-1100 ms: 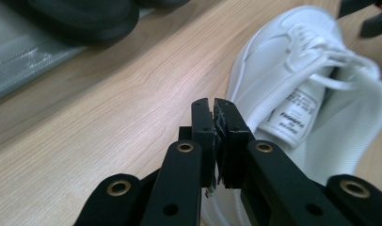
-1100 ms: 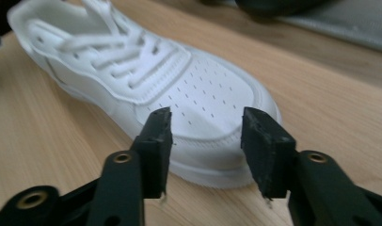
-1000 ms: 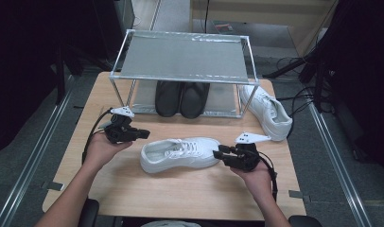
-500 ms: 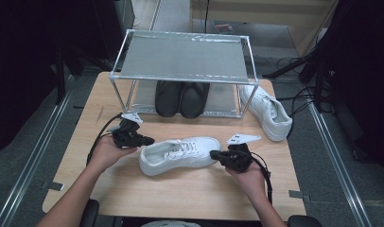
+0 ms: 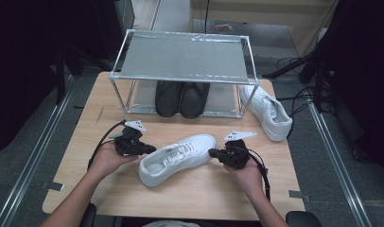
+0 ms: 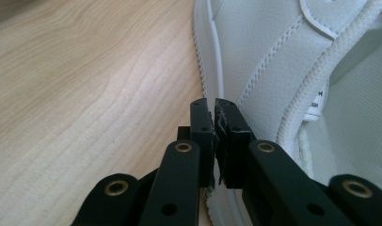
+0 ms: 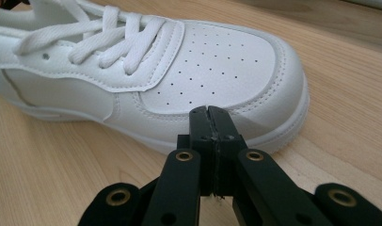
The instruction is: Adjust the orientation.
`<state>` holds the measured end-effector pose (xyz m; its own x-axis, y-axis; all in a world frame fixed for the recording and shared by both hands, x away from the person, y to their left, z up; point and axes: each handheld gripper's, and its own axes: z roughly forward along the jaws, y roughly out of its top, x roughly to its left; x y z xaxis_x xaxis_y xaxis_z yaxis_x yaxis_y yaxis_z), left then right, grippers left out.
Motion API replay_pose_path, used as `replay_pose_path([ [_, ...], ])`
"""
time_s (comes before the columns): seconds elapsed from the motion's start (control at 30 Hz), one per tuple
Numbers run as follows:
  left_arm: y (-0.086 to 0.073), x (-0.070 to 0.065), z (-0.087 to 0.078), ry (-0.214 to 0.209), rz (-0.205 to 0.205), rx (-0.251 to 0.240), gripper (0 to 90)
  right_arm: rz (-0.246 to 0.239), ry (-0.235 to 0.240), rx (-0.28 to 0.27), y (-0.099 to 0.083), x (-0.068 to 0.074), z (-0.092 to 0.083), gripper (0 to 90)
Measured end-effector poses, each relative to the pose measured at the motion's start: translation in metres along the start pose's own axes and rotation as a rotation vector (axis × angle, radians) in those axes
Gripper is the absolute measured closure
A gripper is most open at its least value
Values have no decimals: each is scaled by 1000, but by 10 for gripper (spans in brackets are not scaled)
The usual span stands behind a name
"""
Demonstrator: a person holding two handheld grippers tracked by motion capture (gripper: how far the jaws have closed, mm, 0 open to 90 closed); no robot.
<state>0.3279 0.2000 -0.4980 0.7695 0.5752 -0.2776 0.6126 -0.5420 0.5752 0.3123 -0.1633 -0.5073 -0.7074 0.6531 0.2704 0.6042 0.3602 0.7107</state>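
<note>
A white sneaker (image 5: pixel 178 158) lies on its sole in the middle of the wooden table (image 5: pixel 81 142), toe toward the right. My left gripper (image 5: pixel 152 150) is shut and empty, its tips just off the heel side of the shoe (image 6: pixel 283 56). In the left gripper view the jaws (image 6: pixel 213 106) stand pressed together in front of the collar. My right gripper (image 5: pixel 212 152) is shut with nothing between its jaws, which have just closed. Its tips (image 7: pixel 209 113) rest at the side of the toe cap (image 7: pixel 217 66).
A metal rack (image 5: pixel 183 59) stands at the back of the table, with a pair of black shoes (image 5: pixel 180 99) under its shelf. A second white sneaker (image 5: pixel 266 111) lies at the back right beside the rack. Bare table lies in front of the shoe.
My left gripper has moved right and down toward the sneaker's heel. The right gripper has edged left to the toe and its jaws have closed.
</note>
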Motion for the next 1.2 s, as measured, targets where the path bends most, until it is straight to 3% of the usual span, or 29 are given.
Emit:
replay_pose_path([
  [0.03,-2,-2,0,-11,-3,2,860,-7,-2,1,1,0,1,900],
  [0.23,-6,-16,4,14,12,17,858,-41,-23,-2,7,1,8,900],
  [0.5,-11,-26,6,-16,1,5,858,-40,-20,-7,17,0,19,900],
  [0.73,-14,-28,8,-30,-14,2,860,-31,-13,-24,22,-3,26,900],
  [0.8,-14,-28,5,-26,3,-17,860,-22,-8,-19,24,-4,27,900],
  [0.93,-14,-27,-1,-20,-1,-48,859,-4,8,-13,25,-4,26,900],
  [1.2,-11,-22,-3,-18,-4,-63,856,-23,31,-19,22,8,18,894],
])
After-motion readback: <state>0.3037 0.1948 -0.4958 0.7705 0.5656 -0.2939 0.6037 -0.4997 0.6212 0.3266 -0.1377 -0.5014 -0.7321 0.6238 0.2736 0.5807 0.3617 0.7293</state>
